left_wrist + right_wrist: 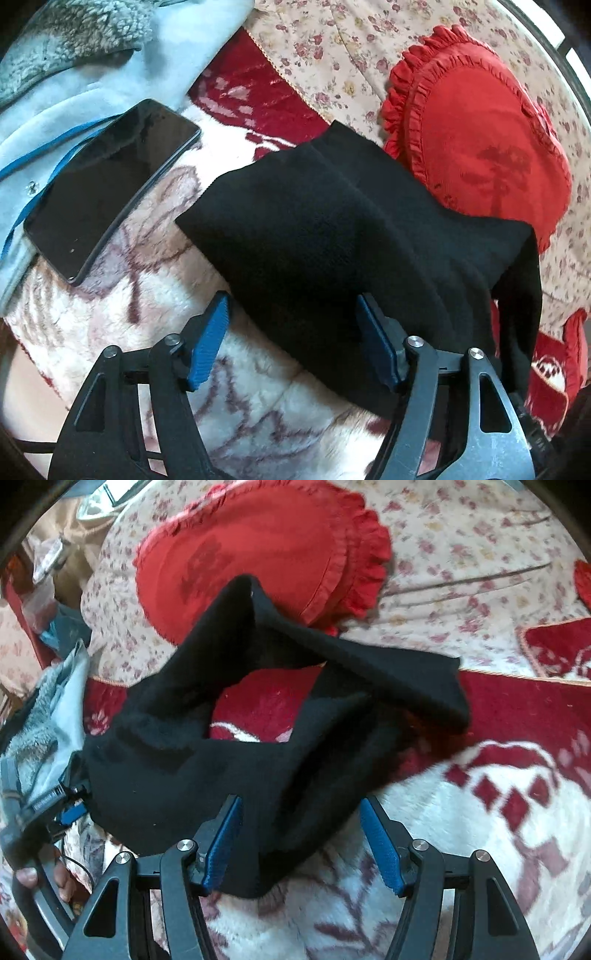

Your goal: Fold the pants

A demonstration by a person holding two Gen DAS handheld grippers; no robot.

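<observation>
Both tongs stand with jaws apart, clamped on nothing. Left gripper (291, 339): blue ribbed pads spread wide at the near edge of the black knitted pants (354, 236); its right pad (376, 343) lies against the cloth, its left pad over the blanket just beside the hem. Right gripper (301, 845): pads likewise spread, a fold of the black knitted pants (192, 760) lying between them, not pinched.

Pants: partly folded and bunched, resting on the white and red patterned plush blanket (110, 325). In the right wrist view the cloth forms an open loop with the blanket showing through, one end lying flat to the right. The far edge of the pants overlaps the red ruffled round cushion (491, 147).

Relative to the pants: a black flat smartphone (110, 188) lies well to the left on the blanket, its far edge on a pale blue fleece garment (81, 81). A floral cream bedsheet (332, 51) lies beyond, under the cushion.
</observation>
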